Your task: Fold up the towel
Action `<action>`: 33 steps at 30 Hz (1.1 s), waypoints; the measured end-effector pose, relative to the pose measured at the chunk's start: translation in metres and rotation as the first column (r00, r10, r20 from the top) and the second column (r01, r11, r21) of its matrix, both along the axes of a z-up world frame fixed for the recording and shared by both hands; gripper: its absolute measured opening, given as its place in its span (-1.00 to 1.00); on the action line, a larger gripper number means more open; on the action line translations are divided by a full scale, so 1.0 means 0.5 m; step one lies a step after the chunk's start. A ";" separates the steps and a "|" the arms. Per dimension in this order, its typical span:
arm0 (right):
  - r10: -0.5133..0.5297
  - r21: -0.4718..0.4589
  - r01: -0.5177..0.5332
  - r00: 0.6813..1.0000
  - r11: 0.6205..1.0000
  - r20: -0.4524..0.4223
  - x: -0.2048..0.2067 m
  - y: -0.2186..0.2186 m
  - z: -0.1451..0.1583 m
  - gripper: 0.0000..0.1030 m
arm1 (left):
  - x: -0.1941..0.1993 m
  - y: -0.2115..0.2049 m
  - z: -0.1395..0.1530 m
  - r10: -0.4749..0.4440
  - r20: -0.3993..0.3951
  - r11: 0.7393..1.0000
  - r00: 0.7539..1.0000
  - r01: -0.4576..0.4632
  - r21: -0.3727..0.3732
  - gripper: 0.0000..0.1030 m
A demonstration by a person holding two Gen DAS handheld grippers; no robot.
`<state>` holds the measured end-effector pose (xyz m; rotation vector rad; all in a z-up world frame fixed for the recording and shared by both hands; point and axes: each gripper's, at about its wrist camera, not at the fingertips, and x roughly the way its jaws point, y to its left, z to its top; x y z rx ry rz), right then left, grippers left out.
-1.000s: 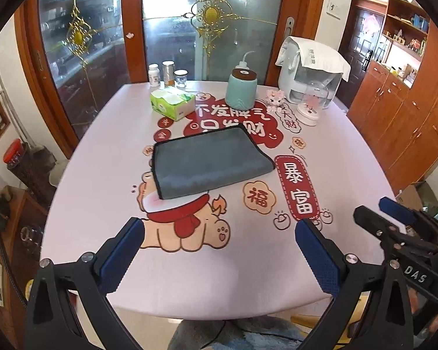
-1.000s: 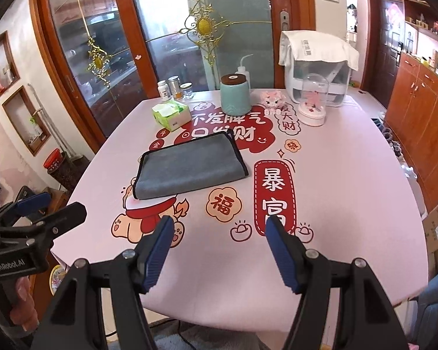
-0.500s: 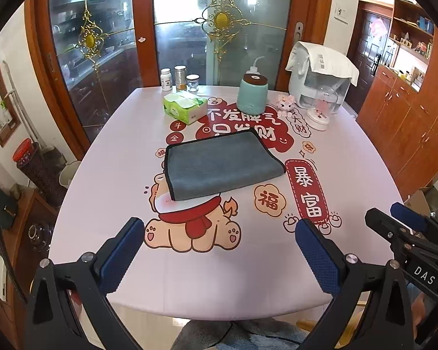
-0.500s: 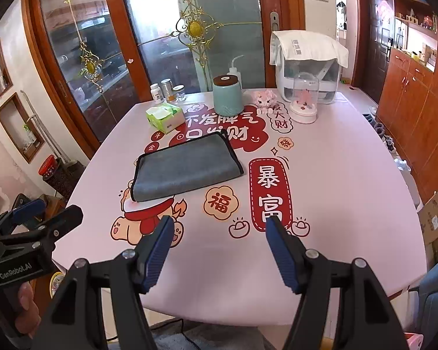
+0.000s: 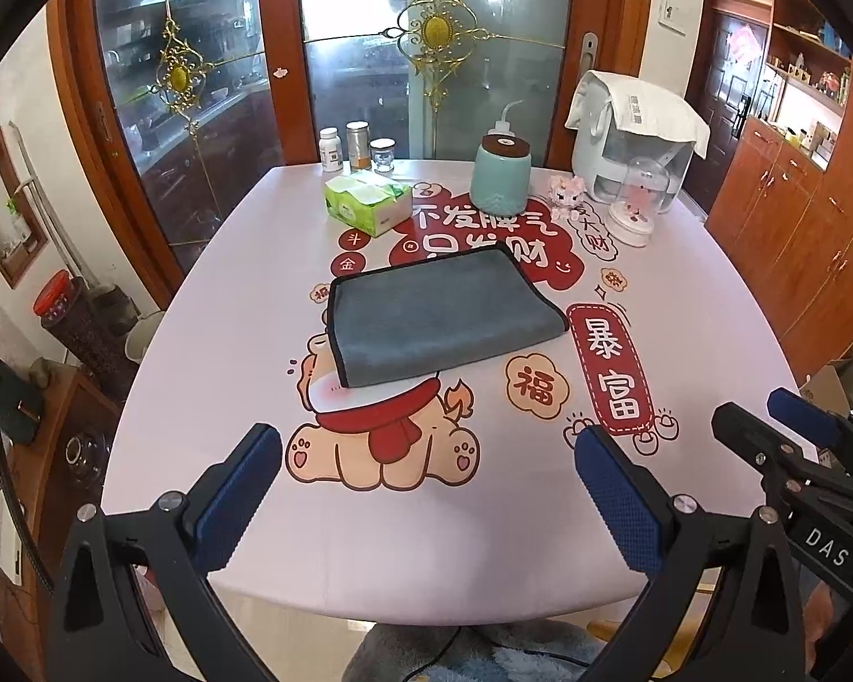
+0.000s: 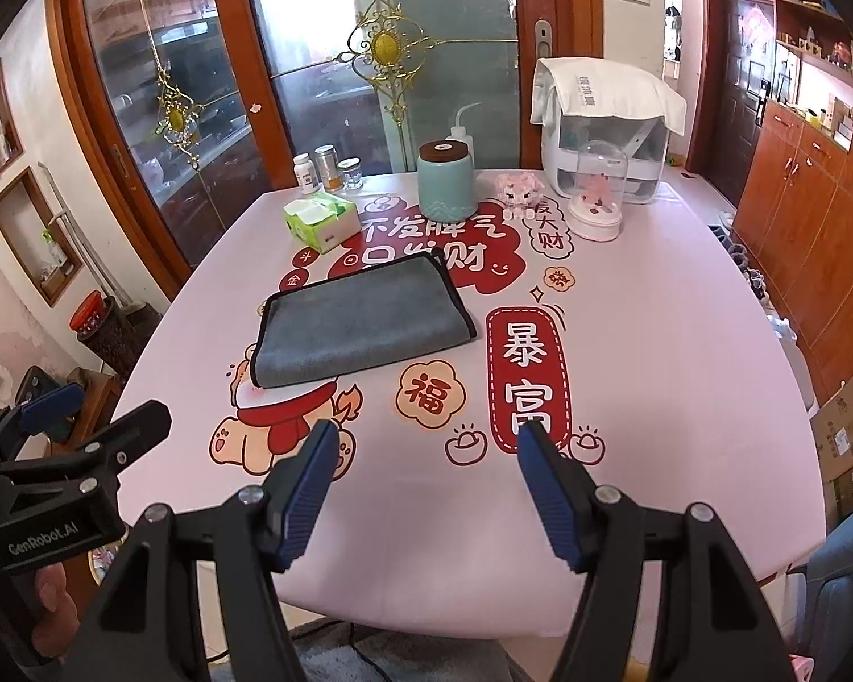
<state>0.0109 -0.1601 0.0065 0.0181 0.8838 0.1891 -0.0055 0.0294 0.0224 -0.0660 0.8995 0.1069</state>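
Note:
A grey towel with black edging (image 5: 438,315) lies folded flat near the middle of the pink table (image 5: 199,341); it also shows in the right wrist view (image 6: 364,321). My left gripper (image 5: 426,489) is open and empty, held over the table's near edge, well short of the towel. My right gripper (image 6: 426,489) is open and empty, also at the near edge. The right gripper (image 5: 796,437) shows at the right of the left wrist view, and the left gripper (image 6: 85,426) shows at the left of the right wrist view.
At the table's far side stand a green tissue box (image 5: 367,204), three small jars (image 5: 358,148), a teal canister (image 5: 500,179), a pink toy (image 5: 566,190), a glass dome (image 5: 637,210) and a cloth-covered white appliance (image 5: 631,142). Wooden cabinets (image 5: 813,227) stand to the right.
Both grippers have pulled back and risen slightly, so the table and towel look smaller and farther. The towel has not moved. Both grippers stay open.

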 end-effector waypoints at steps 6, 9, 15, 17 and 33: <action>0.011 -0.004 -0.011 1.000 1.000 -0.006 0.005 0.006 -0.006 0.27 | 0.001 -0.001 -0.002 -0.001 -0.003 1.000 1.000 0.001 0.000 0.99; 0.017 -0.010 -0.018 1.000 1.000 -0.007 0.006 0.010 -0.009 0.27 | 0.001 0.001 -0.006 0.000 -0.011 1.000 1.000 0.000 -0.001 0.99; 0.014 -0.011 -0.014 1.000 1.000 -0.018 0.006 0.011 -0.014 0.27 | 0.001 0.003 -0.014 -0.001 -0.023 1.000 1.000 0.001 -0.001 0.99; 0.011 -0.011 -0.011 1.000 1.000 -0.021 0.006 0.011 -0.015 0.27 | 0.000 0.005 -0.013 -0.001 -0.026 1.000 1.000 0.001 0.000 0.99; 0.008 -0.009 -0.009 1.000 1.000 -0.029 0.004 0.012 -0.020 0.27 | -0.001 0.010 -0.012 -0.001 -0.029 1.000 1.000 0.001 0.000 0.99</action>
